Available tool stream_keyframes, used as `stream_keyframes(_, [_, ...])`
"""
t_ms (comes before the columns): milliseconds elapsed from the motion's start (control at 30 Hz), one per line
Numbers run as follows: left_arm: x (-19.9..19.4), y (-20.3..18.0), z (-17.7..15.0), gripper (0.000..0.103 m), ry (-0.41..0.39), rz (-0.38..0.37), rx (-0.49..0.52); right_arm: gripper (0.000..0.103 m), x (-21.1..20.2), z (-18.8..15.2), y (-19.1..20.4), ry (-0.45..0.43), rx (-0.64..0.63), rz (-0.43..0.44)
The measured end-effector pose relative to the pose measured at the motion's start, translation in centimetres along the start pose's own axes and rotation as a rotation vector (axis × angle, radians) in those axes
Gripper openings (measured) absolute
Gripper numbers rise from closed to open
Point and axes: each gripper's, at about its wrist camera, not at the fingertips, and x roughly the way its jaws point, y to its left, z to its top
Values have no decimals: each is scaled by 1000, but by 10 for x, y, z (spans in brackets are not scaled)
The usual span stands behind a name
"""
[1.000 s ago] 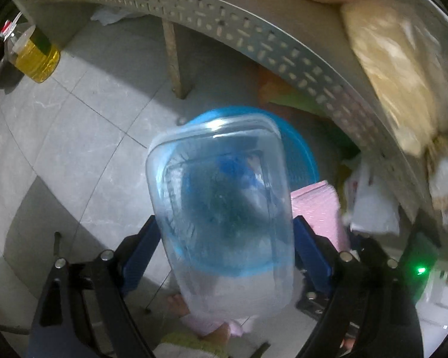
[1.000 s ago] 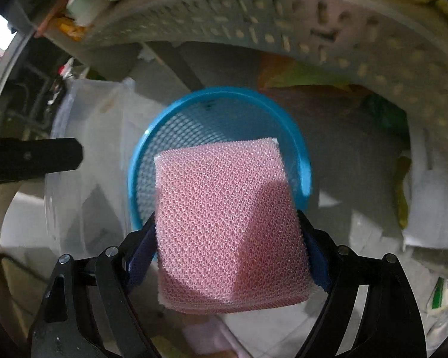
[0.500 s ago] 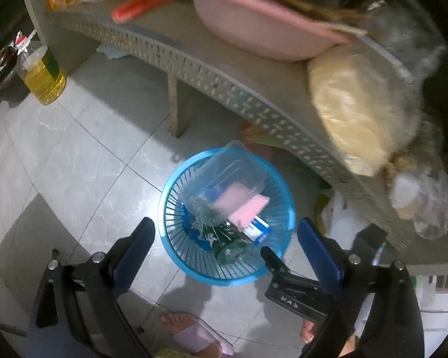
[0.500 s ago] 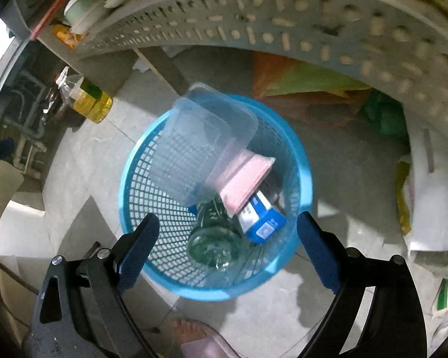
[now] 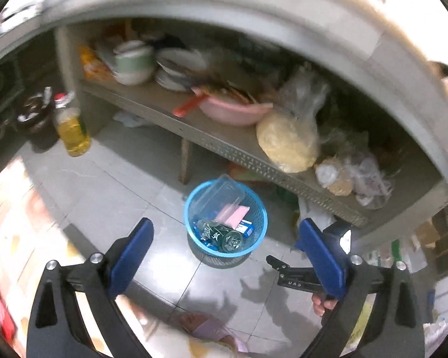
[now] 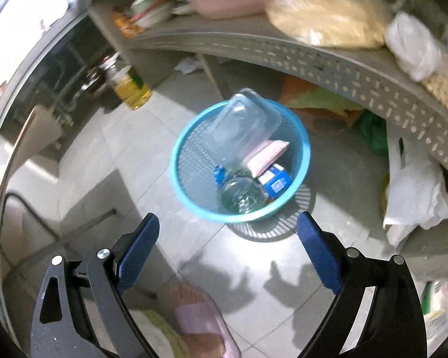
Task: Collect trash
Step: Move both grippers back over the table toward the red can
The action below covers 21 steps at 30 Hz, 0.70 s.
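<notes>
A blue mesh basket (image 5: 261, 219) (image 6: 182, 185) stands on the tiled floor below a shelf. In it lie a clear plastic container (image 5: 216, 198) (image 6: 243, 125), a pink sponge (image 5: 234, 213) (image 6: 267, 153), a green glass bottle (image 5: 224, 237) (image 6: 242, 194) and a small blue box (image 5: 248, 229) (image 6: 276, 183). My left gripper (image 5: 225, 232) is open and empty, well above the basket. My right gripper (image 6: 227, 228) is open and empty, above the basket's near side. It also shows in the left wrist view (image 5: 286, 273).
A grey perforated shelf (image 5: 239, 152) (image 6: 328, 59) holds a pink basin (image 5: 233, 110), bowls and bagged food (image 5: 286, 143). An oil bottle (image 5: 73, 132) (image 6: 131, 86) stands on the floor at left. A white plastic bag (image 6: 415, 197) lies right of the basket. A slippered foot (image 6: 200, 313) is below.
One second ago the left gripper held the clear container and the right held the pink sponge. Both opened and dropped them into the basket. Both grippers have since risen away.
</notes>
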Motion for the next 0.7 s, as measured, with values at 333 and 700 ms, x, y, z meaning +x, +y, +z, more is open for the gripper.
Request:
stream_keyframes(333, [-149,49,-121,97,-316,187,-211,89,-68,17,75,-105,-215,77])
stream_keyframes(700, [-214,87,-230,97,-367,472,-378,95,-134,26,196,-265,-433,210])
